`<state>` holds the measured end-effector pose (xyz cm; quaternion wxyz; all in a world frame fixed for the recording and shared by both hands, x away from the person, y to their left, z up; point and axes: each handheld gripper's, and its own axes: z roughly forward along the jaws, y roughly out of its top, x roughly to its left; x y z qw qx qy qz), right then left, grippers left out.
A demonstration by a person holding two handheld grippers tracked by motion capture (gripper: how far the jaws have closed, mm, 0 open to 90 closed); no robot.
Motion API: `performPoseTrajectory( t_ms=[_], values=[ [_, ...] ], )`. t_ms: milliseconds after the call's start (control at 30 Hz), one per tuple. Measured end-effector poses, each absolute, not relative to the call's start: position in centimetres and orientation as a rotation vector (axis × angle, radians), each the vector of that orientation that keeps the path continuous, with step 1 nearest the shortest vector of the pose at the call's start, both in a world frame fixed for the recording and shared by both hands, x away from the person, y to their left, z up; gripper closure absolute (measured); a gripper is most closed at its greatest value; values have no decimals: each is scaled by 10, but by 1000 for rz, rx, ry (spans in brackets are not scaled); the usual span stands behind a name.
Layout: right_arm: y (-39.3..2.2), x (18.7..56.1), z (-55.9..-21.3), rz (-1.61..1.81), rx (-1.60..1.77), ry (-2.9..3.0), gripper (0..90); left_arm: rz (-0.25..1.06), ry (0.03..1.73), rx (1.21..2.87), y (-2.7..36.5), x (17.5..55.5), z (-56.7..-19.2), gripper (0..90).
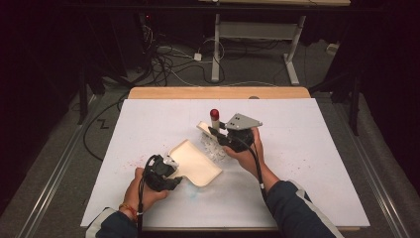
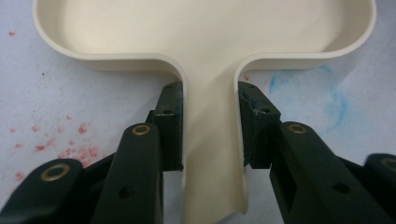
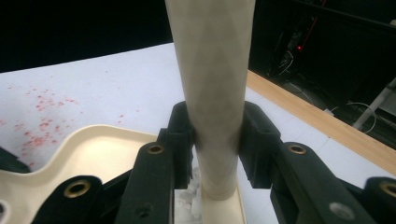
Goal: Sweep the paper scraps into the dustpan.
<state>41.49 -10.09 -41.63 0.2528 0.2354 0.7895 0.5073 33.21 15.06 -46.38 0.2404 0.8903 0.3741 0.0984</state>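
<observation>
A cream dustpan point(image 1: 195, 161) lies on the white sheet, its flat pan point(image 2: 205, 28) pointing away from my left gripper point(image 1: 171, 166). That left gripper point(image 2: 210, 93) is shut on the dustpan's narrow handle, one pad on each side. My right gripper point(image 1: 216, 133) is shut on the upright cream handle point(image 3: 212, 93) of a small brush with a red top point(image 1: 214, 114). The brush's cream base point(image 1: 203, 127) sits just beyond the pan's far corner point(image 3: 93, 149). A heap of white scraps point(image 1: 213, 148) lies under the right gripper, beside the pan.
Red speckles point(image 2: 60, 149) and a blue smear point(image 2: 336, 102) mark the white sheet point(image 1: 297, 148). The table's wooden edge point(image 1: 218, 92) runs along the far side. Beyond it, cables point(image 1: 168, 64) and a desk's legs point(image 1: 216, 49) stand on the dark floor.
</observation>
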Motion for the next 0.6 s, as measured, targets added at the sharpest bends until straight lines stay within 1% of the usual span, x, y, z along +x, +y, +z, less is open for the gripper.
performPoseTrajectory(
  t_ms=[200, 600],
  values=[
    [-91, 394, -416, 1412, 613, 2153, 698, 269, 1037, 2435, 147, 333, -466, 630],
    [-70, 377, -412, 1391, 479, 2191, 708, 272, 1029, 2438, 145, 333, -466, 630]
  ],
)
